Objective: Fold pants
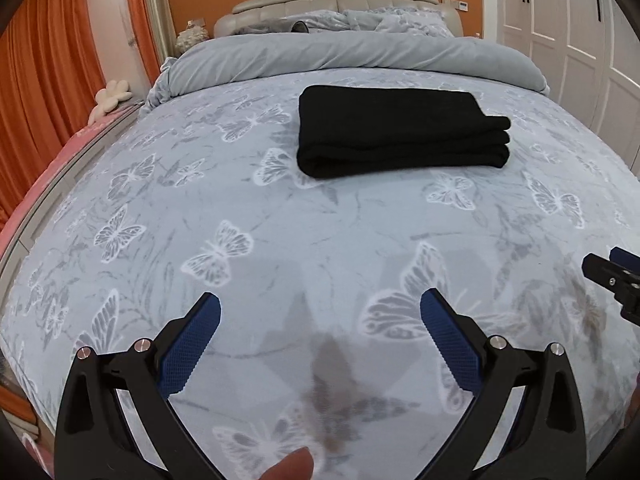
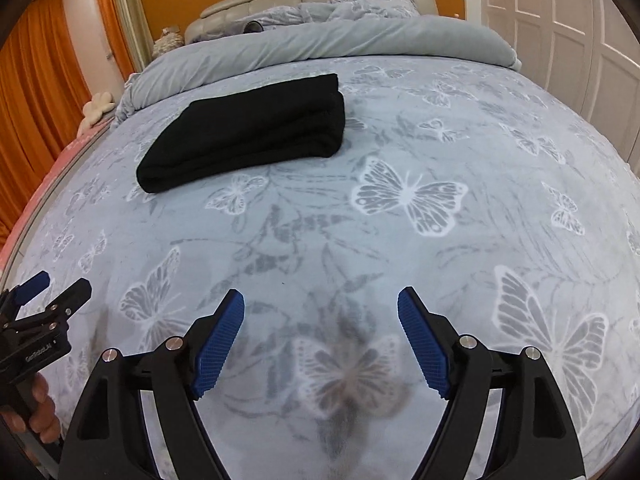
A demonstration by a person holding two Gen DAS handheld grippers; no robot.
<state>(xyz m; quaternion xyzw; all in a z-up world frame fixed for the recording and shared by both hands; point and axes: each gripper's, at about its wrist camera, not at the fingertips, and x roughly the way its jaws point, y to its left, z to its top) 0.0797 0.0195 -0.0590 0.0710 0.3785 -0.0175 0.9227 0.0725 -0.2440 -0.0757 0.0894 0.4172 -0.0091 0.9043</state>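
Observation:
The black pants (image 1: 400,130) lie folded into a thick rectangular bundle on the butterfly-print bed cover (image 1: 280,220), well ahead of both grippers. In the right wrist view the black pants (image 2: 248,132) sit up and to the left. My left gripper (image 1: 320,304) hangs open over bare cover, blue pads wide apart, nothing between them. My right gripper (image 2: 320,300) is likewise open above the cover and holds nothing. Each gripper shows at the edge of the other's view: the right gripper (image 1: 612,276), the left gripper (image 2: 56,284) with a hand on its handle.
A rolled grey duvet (image 1: 352,56) and pillows (image 1: 396,18) lie across the head of the bed before a padded headboard (image 1: 332,2). Orange curtains (image 1: 44,120) hang left, white wardrobe doors (image 1: 576,28) stand right. A fingertip (image 1: 288,468) shows at the bottom.

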